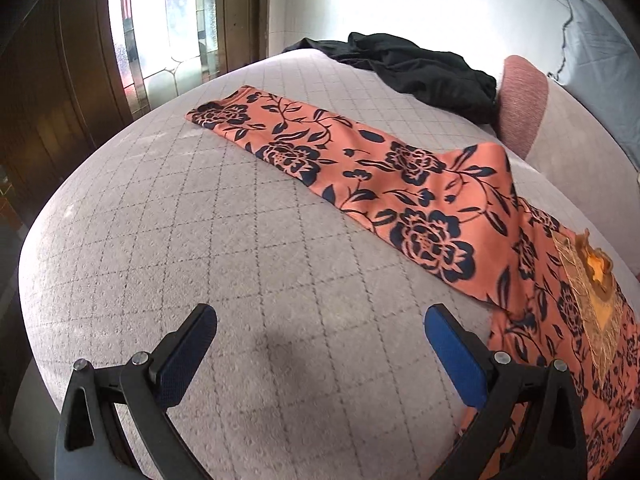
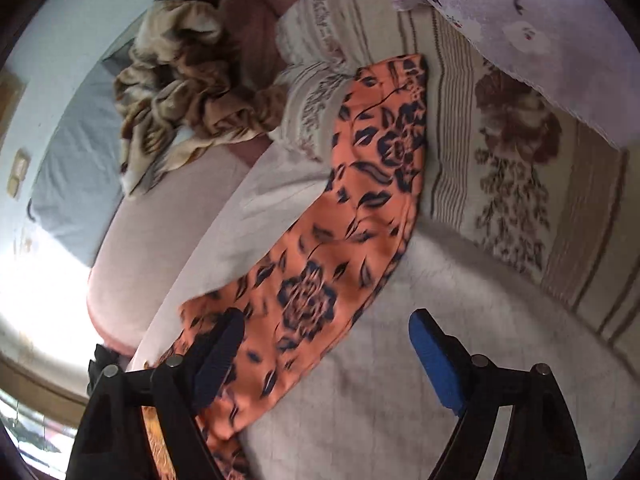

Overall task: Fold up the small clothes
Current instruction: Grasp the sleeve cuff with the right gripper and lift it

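An orange garment with dark blue flowers lies spread on the grey quilted bed. One long sleeve or leg runs to the far left; its body with a gold patch lies at the right. My left gripper is open and empty above bare quilt, left of the garment. In the right wrist view the other long part of the garment stretches away. My right gripper is open and empty just above it, its left finger over the cloth.
A black garment lies at the far edge of the bed beside a pink cushion. A brown patterned blanket and a beige floral blanket lie beyond the orange garment. A glass door stands at the left.
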The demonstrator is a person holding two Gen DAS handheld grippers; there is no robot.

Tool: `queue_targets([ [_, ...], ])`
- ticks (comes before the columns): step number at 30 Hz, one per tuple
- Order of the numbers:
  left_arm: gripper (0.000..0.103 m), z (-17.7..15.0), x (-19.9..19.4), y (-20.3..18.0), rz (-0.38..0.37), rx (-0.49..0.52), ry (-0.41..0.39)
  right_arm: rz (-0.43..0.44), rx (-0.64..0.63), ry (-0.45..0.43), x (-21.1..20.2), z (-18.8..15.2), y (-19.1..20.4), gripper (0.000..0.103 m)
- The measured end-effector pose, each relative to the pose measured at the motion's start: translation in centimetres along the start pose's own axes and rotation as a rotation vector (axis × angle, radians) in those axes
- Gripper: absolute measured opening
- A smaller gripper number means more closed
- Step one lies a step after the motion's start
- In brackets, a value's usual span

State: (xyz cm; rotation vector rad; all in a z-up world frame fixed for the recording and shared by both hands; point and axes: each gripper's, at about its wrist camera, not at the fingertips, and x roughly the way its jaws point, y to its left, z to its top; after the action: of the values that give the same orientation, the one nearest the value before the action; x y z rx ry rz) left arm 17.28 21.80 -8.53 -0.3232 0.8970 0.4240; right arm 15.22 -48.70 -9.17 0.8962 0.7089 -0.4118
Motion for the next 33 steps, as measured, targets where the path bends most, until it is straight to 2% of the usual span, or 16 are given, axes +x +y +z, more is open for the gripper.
queue_targets([
  [2,0.103,-0.1,1.1,0.8,0.008,-0.029,0.004,-0.070,0.016,-0.030,2.0,2.7,-0.5,0.085],
  [5,0.103,-0.2,1.9,1.4,0.011,-0.058,0.015,-0.146,0.072,-0.057,4.6,5.1,-1.4,0.072],
  [8,0.103,0.0,2.2,1.2,0.007,-0.057,0.011,-0.205,0.140,-0.072,6.5,6.1,-2.6,0.054],
  [10,0.103,0.0,2.4,1.0,0.016,-0.048,0.011,-0.227,0.155,-0.058,7.7,6.5,-2.8,0.033],
  [11,0.103,0.0,2.4,0.9,0.019,-0.042,0.010,-0.247,0.144,-0.055,8.1,6.6,-2.6,0.029],
  [12,0.103,0.0,2.4,0.9,0.019,-0.039,0.011,-0.253,0.131,-0.063,8.2,6.8,-2.2,0.013],
  [13,0.103,0.0,2.4,0.9,0.015,-0.042,0.012,-0.259,0.096,-0.077,8.0,7.1,-1.4,0.005],
  [15,0.103,0.1,2.2,1.2,0.002,-0.061,0.009,-0.253,-0.039,-0.116,7.0,7.2,2.1,0.005],
  [19,0.103,0.1,2.0,1.6,-0.030,-0.093,0.010,-0.116,-0.283,-0.191,3.1,6.7,12.2,0.005],
  [21,0.103,0.2,1.8,1.9,-0.051,-0.110,0.011,0.018,-0.391,-0.210,0.8,4.6,18.4,0.005],
  [23,0.103,0.2,1.8,2.1,-0.065,-0.126,0.011,0.157,-0.525,-0.213,-1.5,0.5,24.9,0.005],
  [26,0.103,0.2,1.7,2.4,-0.080,-0.137,0.014,0.337,-0.703,-0.137,-3.2,-8.9,32.3,0.005],
  [28,0.103,0.2,1.6,2.5,-0.091,-0.143,0.016,0.414,-0.749,-0.036,-2.1,-16.1,34.3,0.006],
  [30,0.103,0.3,1.5,2.7,-0.103,-0.152,0.018,0.428,-0.785,0.094,1.1,-23.2,34.5,0.011],
  [32,0.103,0.3,1.6,2.8,-0.112,-0.154,0.022,0.346,-0.869,0.267,5.4,-30.4,33.7,0.063],
  [33,0.103,0.3,1.6,2.9,-0.115,-0.152,0.023,0.301,-0.925,0.342,7.3,-33.3,32.9,0.094],
])
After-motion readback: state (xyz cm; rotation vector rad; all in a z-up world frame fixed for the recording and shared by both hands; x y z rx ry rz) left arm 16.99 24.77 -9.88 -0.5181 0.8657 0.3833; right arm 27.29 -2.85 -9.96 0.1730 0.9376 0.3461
